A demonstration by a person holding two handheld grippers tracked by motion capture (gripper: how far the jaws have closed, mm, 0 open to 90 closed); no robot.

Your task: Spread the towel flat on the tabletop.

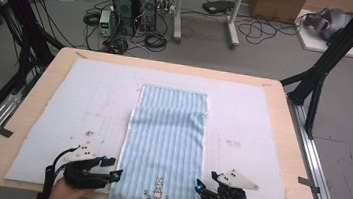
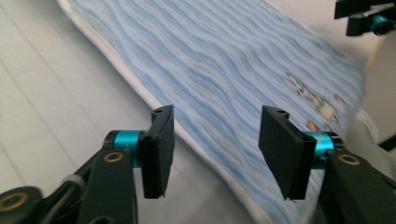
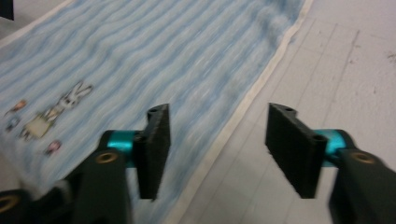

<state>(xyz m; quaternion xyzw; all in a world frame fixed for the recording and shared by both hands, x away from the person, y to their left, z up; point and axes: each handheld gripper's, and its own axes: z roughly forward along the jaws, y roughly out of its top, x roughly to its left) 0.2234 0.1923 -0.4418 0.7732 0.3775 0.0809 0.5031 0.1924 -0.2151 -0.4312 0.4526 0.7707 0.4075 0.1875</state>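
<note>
A light blue striped towel (image 1: pixel 165 143) lies lengthwise on the pale mat, its far part folded over so a narrower layer shows at the back. A small rabbit picture (image 1: pixel 157 189) marks its near end, which hangs over the table's front edge. My left gripper (image 1: pixel 111 168) hovers open at the towel's near left edge (image 2: pixel 187 135), nothing between its jaws. My right gripper (image 1: pixel 205 181) stands open at the near right edge (image 3: pixel 238 116), straddling the white hem. The rabbit picture (image 3: pixel 51 114) shows left of the right gripper's jaws, and the right gripper's tip (image 2: pixel 369 18) appears far off in the left gripper view.
A pale blue gridded mat (image 1: pixel 88 104) covers the wooden table (image 1: pixel 281 136). Black frame posts (image 1: pixel 330 56) stand at both sides. Computer towers (image 1: pixel 135 4), cables and boxes sit on the floor behind the table.
</note>
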